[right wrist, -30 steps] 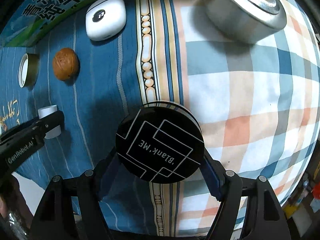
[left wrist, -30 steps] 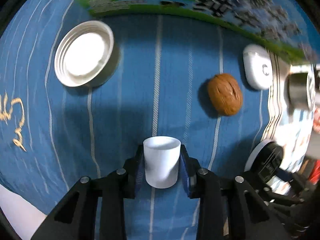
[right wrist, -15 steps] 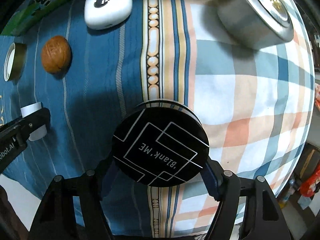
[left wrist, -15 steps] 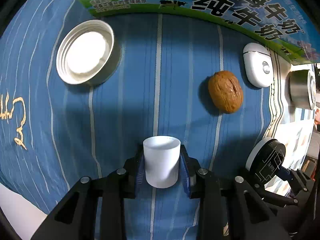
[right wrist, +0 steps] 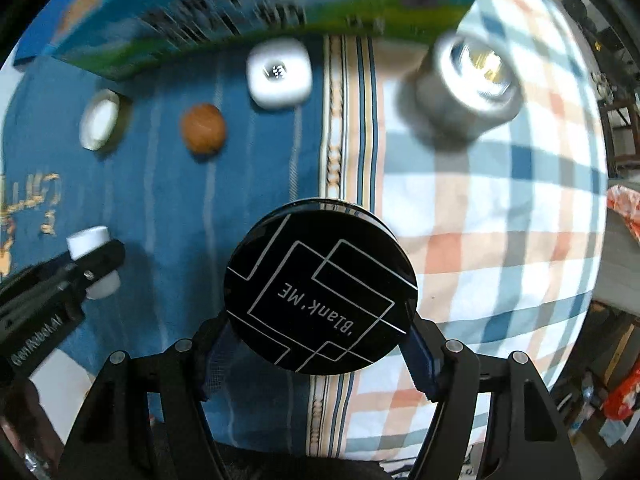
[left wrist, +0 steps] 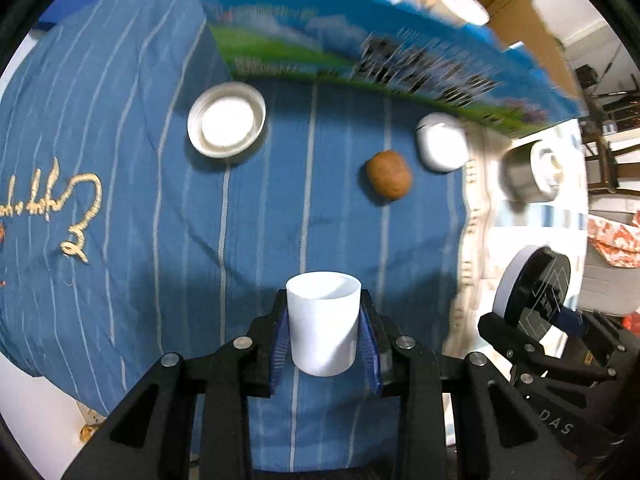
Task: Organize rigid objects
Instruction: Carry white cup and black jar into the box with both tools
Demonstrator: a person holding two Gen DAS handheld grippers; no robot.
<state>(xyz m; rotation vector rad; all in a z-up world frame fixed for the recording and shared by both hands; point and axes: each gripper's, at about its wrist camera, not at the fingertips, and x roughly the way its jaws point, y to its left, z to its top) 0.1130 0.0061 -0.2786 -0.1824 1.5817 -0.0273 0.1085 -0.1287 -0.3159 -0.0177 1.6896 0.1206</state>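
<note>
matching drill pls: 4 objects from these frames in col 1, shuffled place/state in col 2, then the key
Column 1
1. small white plastic cup
2. round black compact printed with white lines
3. brown walnut
4. silver metal cylinder

Column 2
A. on the plaid part of the cloth, near the milk carton
B. clamped between the left gripper's fingers
C. lying free on the blue striped cloth, beside the white earbud case
D. clamped between the right gripper's fingers

Pairs: 1-B, 2-D, 3-C, 4-A
</note>
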